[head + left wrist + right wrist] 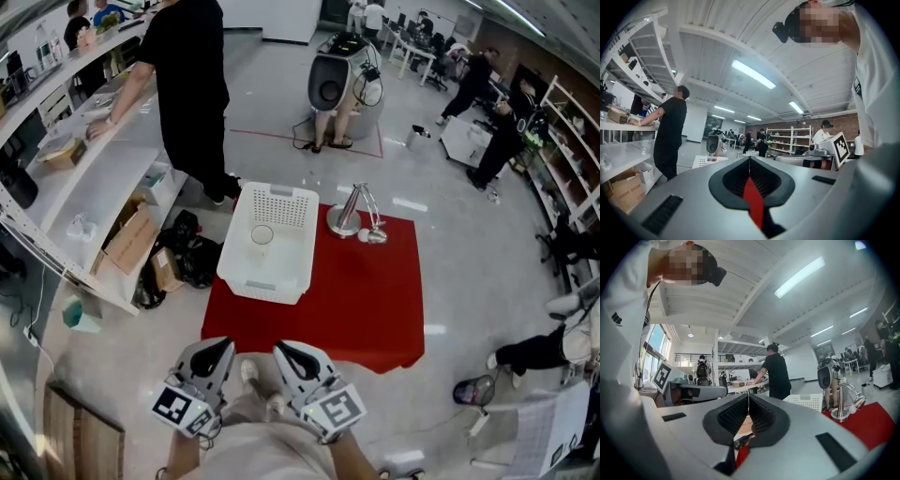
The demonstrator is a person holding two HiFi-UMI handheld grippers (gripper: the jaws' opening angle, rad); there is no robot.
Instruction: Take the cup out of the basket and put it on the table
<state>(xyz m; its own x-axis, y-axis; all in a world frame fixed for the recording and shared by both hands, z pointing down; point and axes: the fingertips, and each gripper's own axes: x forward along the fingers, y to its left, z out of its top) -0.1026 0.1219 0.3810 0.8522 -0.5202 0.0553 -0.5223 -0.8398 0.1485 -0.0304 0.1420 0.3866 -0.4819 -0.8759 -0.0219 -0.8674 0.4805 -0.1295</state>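
A white slatted basket [284,208] stands on the red table [347,300], toward its far left. Inside it a small pale cup [262,235] sits upright on the basket floor. My left gripper [224,345] and right gripper [285,350] hover side by side just short of the table's near edge. Both point level toward the basket, jaws pressed together with nothing between them. The left gripper view shows its shut jaws [749,160] and the basket's rim [706,161] beyond. In the right gripper view the shut jaws [748,398] have the basket [806,401] to their right.
A metal stand with a bent arm [353,213] sits on the table right of the basket. A person in black [187,84] leans on a white counter [103,169] at left, with cardboard boxes [131,239] and bags beneath. A white machine [342,80] stands beyond.
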